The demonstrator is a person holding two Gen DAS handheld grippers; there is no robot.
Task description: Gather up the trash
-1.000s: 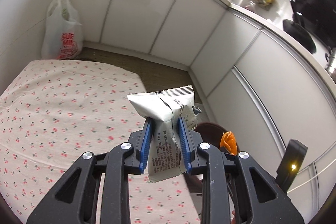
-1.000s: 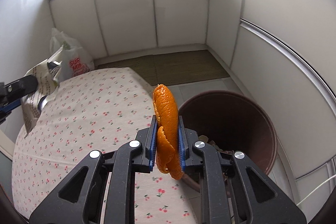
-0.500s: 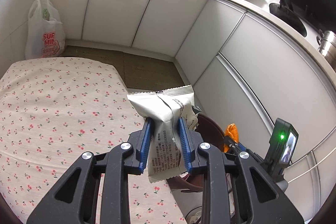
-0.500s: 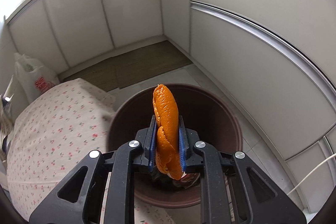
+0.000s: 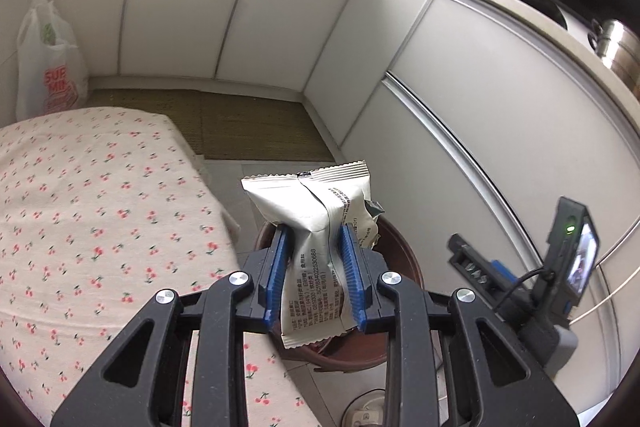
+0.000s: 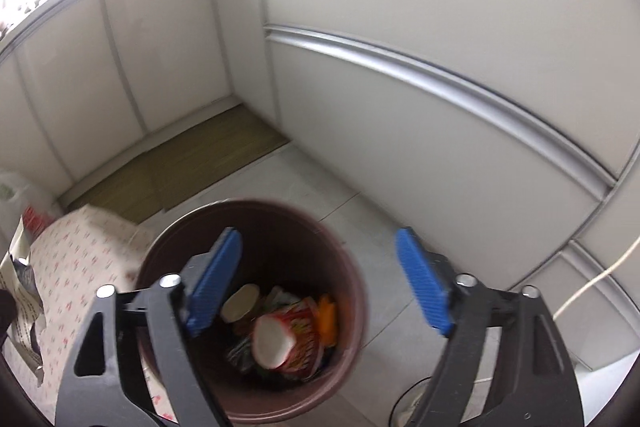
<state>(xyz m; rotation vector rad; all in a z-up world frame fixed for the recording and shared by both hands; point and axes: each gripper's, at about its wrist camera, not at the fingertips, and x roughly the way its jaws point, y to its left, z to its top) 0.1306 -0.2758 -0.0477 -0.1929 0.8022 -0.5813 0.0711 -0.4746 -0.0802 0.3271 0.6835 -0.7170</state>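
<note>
Taking the brown bin [image 6: 256, 307] as our landmark, we see farthest to its left a white plastic shopping bag [image 5: 48, 63] with red lettering, standing on the floor by the white cabinet fronts [image 5: 192, 11]. Nearer the bin on that same side is the table under a cherry-print cloth [image 5: 92, 227], whose edge comes right up beside the bin's rim. Our left gripper [image 5: 316, 259] hangs at the table edge, just over the near left part of the bin, and its blue pads pinch a pale snack wrapper [image 5: 316, 219] upright between them, the crimped top edge standing above the fingers. Our right gripper [image 6: 318, 281] hovers directly above the bin mouth; its jaws have just been opening and now stand spread wide with nothing between them. Down inside the bin, the orange peel [image 6: 327, 315] lies against the right side of the heap, next to a red-and-white paper cup [image 6: 286, 337] on its side and other crumpled packaging. Behind the bin a woven mat [image 6: 192, 163] lies along the cabinet base, and to the right of the bin there is only grey floor tile [image 6: 380, 247].
</note>
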